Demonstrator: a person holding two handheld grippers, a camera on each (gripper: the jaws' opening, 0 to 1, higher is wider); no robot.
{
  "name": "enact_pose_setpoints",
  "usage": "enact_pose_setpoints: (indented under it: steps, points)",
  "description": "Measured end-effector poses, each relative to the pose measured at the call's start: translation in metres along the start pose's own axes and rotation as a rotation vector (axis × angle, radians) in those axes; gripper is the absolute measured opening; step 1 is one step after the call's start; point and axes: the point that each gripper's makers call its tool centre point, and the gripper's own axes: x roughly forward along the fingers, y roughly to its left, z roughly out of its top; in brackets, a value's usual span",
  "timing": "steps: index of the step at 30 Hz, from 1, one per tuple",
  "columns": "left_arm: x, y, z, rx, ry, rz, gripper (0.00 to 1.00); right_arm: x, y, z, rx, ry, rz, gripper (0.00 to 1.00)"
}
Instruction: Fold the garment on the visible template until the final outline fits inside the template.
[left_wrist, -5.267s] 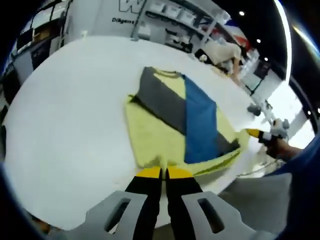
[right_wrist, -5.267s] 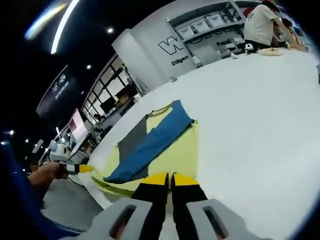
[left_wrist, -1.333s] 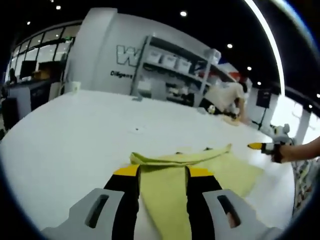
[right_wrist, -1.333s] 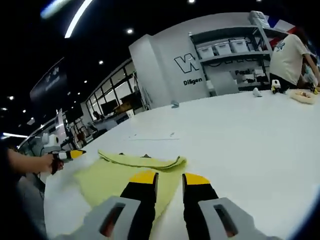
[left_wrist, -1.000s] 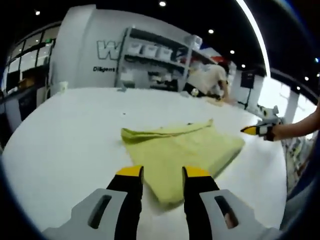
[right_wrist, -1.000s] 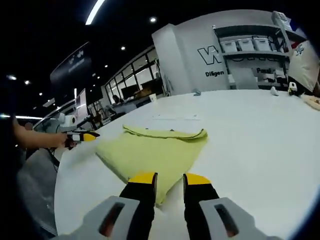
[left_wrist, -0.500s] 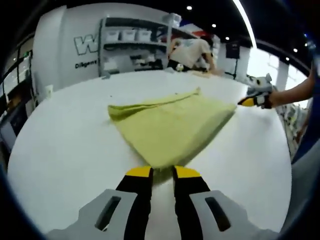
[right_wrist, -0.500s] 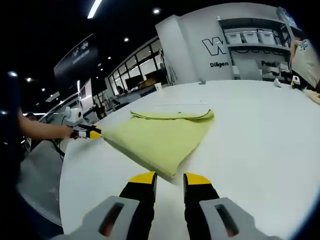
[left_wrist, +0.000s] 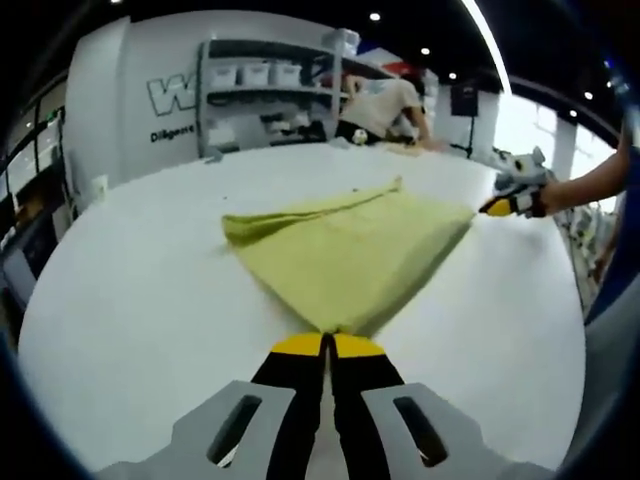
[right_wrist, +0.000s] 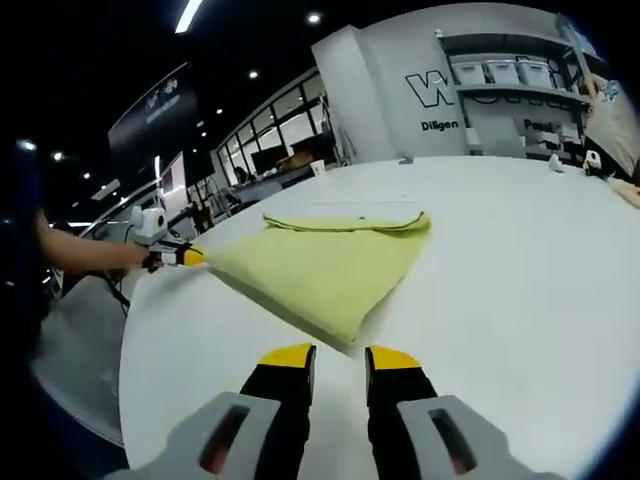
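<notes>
We count one yellow-green garment (left_wrist: 345, 255) folded on one white table (left_wrist: 130, 300), two grippers (left gripper (left_wrist: 327, 345), right gripper (right_wrist: 338, 353)), one shelving unit (left_wrist: 265, 95), and one person (left_wrist: 385, 105) behind.

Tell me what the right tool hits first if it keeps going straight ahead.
Most likely the near corner of the folded yellow garment, lying just ahead of the open right tool on the white table. The gap between them is hard to judge.
</notes>
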Motion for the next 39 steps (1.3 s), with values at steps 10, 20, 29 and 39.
enact_pose_setpoints:
  steps: [10, 20, 29, 39]
  points:
    - [-0.001, 0.007, -0.005, -0.025, 0.006, 0.002, 0.00, 0.007, -0.001, 0.001, -0.020, 0.011, 0.000, 0.17]
    - [0.000, 0.008, -0.005, -0.048, 0.001, -0.002, 0.00, 0.020, -0.011, 0.003, -0.027, 0.021, -0.015, 0.15]
    - [-0.001, 0.006, -0.001, -0.089, -0.015, -0.001, 0.00, 0.021, -0.009, 0.006, -0.008, 0.006, -0.001, 0.00]
    - [-0.010, -0.002, 0.000, -0.125, -0.034, -0.009, 0.00, 0.013, 0.005, 0.005, 0.020, -0.011, 0.028, 0.00]
